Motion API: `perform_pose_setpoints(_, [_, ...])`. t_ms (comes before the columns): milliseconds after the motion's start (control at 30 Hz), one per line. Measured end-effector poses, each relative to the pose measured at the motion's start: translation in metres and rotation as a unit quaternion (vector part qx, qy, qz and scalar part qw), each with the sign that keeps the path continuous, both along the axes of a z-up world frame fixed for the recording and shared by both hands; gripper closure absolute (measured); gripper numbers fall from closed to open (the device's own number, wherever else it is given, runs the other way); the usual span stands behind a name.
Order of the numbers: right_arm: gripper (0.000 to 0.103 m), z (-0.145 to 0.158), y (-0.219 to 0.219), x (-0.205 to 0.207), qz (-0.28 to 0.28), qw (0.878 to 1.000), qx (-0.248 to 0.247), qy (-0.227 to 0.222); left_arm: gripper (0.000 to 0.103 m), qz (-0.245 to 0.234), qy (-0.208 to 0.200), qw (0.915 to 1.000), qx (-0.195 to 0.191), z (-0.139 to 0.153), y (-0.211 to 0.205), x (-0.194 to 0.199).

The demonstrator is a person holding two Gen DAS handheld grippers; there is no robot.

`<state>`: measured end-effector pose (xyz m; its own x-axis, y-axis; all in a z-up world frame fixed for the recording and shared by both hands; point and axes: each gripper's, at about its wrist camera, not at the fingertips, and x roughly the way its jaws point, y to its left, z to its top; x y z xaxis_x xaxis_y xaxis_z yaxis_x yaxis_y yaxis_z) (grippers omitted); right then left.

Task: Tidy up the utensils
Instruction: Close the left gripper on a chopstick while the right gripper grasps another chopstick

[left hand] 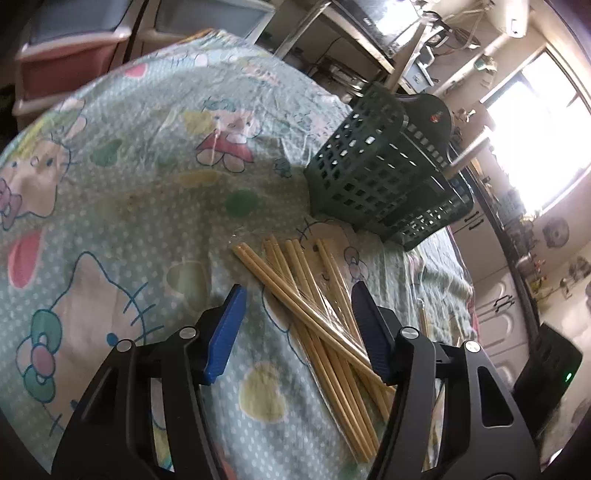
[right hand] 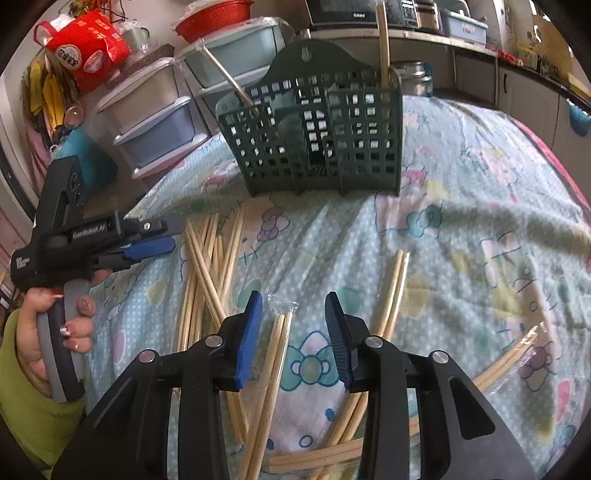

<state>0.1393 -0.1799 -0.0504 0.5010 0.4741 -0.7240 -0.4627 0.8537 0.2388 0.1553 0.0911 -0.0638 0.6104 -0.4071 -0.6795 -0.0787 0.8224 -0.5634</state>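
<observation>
Both pairs of jaws stand wide apart and hold nothing: the left gripper [left hand: 297, 295] hovers over a heap of bamboo chopsticks [left hand: 314, 295], while the right gripper [right hand: 293, 306] hangs above a plastic-wrapped pair [right hand: 275, 350]. More chopsticks lie scattered across the cartoon tablecloth [right hand: 461, 177]. Beyond them the green utensil basket [right hand: 317, 136] stands upright with two chopsticks already inside.

A home kitchen: cartoon tablecloth [left hand: 110, 184], stacked plastic tubs [right hand: 155, 122], microwave [right hand: 354, 13] on a shelf, cabinets [left hand: 498, 306].

Open left hand-held gripper [left hand: 297, 295] over chopsticks [left hand: 314, 310] — green basket [left hand: 384, 173] beyond, cartoon tablecloth [left hand: 129, 184]
</observation>
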Motion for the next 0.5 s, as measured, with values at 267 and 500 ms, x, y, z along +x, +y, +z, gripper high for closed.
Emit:
perform_pose_setpoints(267, [0.069, -0.015, 0.013, 0.007, 0.015, 0.999, -0.012, 0.033, 0.051, 0.018, 0.023, 0.9991, -0.032, -0.010, 0.012, 0.015])
perform_pose_setpoints(500, [0.077, -0.021, 0.021, 0.010, 0.018, 0.999, -0.025, 0.037, 0.055, 0.033, 0.027, 0.9982, -0.043, -0.012, 0.019, 0.025])
